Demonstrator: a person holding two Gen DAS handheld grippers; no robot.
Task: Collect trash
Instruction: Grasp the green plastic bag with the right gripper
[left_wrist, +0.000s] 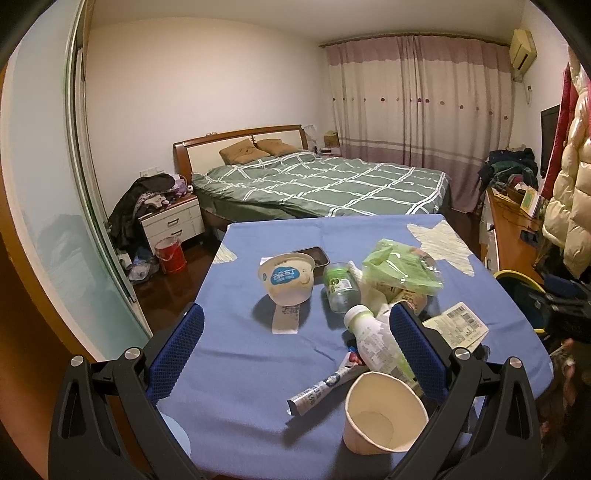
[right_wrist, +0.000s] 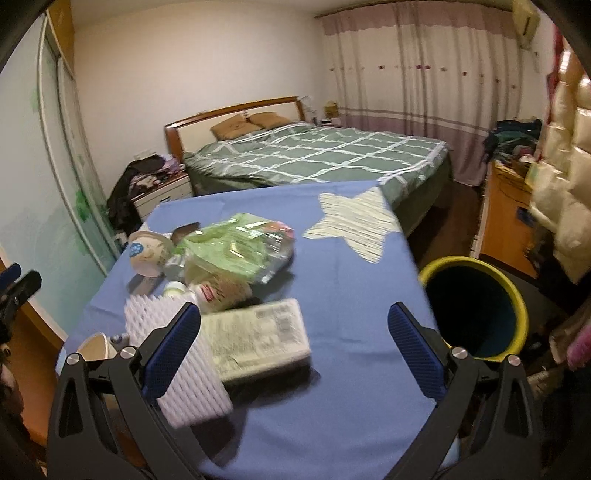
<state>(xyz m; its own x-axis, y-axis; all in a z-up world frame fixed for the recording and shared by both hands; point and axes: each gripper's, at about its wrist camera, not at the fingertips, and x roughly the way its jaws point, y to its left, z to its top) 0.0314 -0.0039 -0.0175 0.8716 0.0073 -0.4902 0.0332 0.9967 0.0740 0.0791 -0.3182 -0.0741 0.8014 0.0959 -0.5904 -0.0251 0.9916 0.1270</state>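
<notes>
Jaws, left gripper (left_wrist: 295, 347): spread wide and empty above the near half of the bench (left_wrist: 236, 369); the blue pad at 3 o'clock overlaps the white bottle (left_wrist: 373, 339) in the left wrist view, contact not resolvable.
Jaws, right gripper (right_wrist: 293, 345): spread wide and empty; the flat paper packet (right_wrist: 258, 338) lies between the pads, the white foam netting (right_wrist: 184, 350) under the pad at 9 o'clock.
Trash, left wrist view: paper cup (left_wrist: 380, 413) on its side at 5 o'clock; crushed tube (left_wrist: 321, 387) just beside it; white tub (left_wrist: 286, 277) tipped over at 12 o'clock; clear jar (left_wrist: 340, 284) beside the tub; green bag (left_wrist: 402, 269) at 1 o'clock; printed slip (left_wrist: 458, 325) at 3 o'clock.
Bin (right_wrist: 476, 306): yellow-rimmed, dark inside, standing off the bench edge at 3 o'clock in the right wrist view; mouth open and facing up.
Step in hand (judged): picking the first pieces; nothing lifted, the trash is all on the bench.
Suggested grasp, right: centre the pads over the packet's short axis, lower until both pads pass its edges, then close; keep the netting clear of the pads.
Suggested grasp, left: take the bottle across its body rather than the neck.
Risk: the right wrist view is motion-blurred, so settle before closing; light items may slide on the cloth.
</notes>
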